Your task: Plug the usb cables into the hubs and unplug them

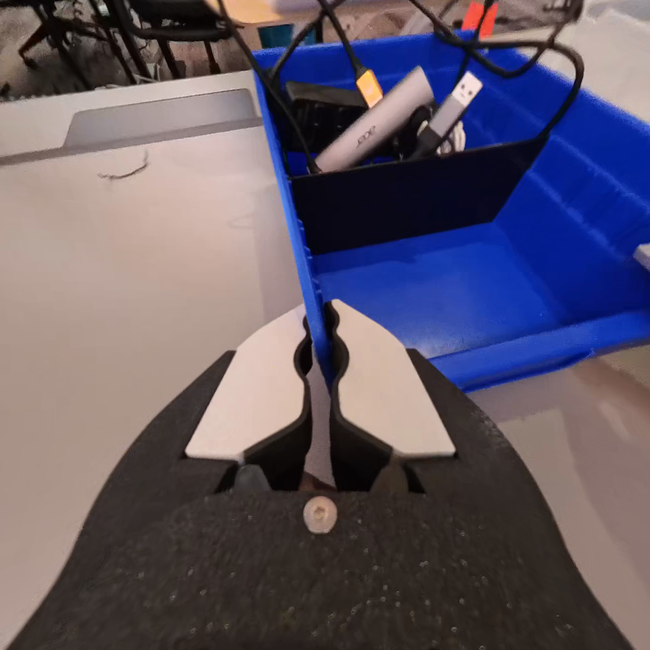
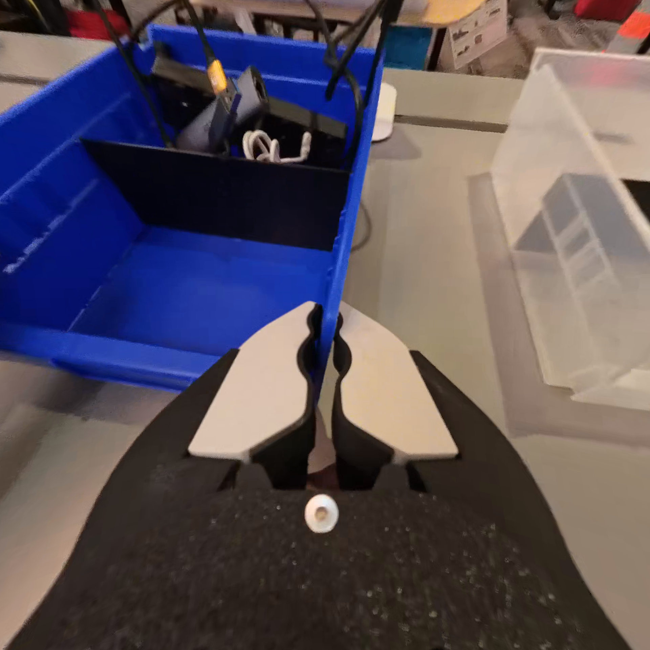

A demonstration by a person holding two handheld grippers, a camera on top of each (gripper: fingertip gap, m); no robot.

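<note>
Both tongs pinch the blue bin's side walls — left tongs point(image 1: 320, 316) on one wall, right tongs point(image 2: 329, 314) on the other; hubs point(image 1: 376, 121) and cables point(image 1: 453, 109) lie far ahead of them, behind the divider point(image 1: 404, 207).

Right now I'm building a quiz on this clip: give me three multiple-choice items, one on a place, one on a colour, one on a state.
1. Where do the hubs and cables lie in the blue bin?
A. near compartment
B. far compartment, behind the dark divider
C. on the table

2. What colour is the sleeve of the plug hanging over the grey hub?
A. orange
B. green
C. white

3. What is the left gripper doing?
A. wide open
B. holding a cable
C. shut on the bin's side wall

Answers: B, everything sits beyond the divider; A, orange sleeve; C, the wall sits between its fingers.
</note>
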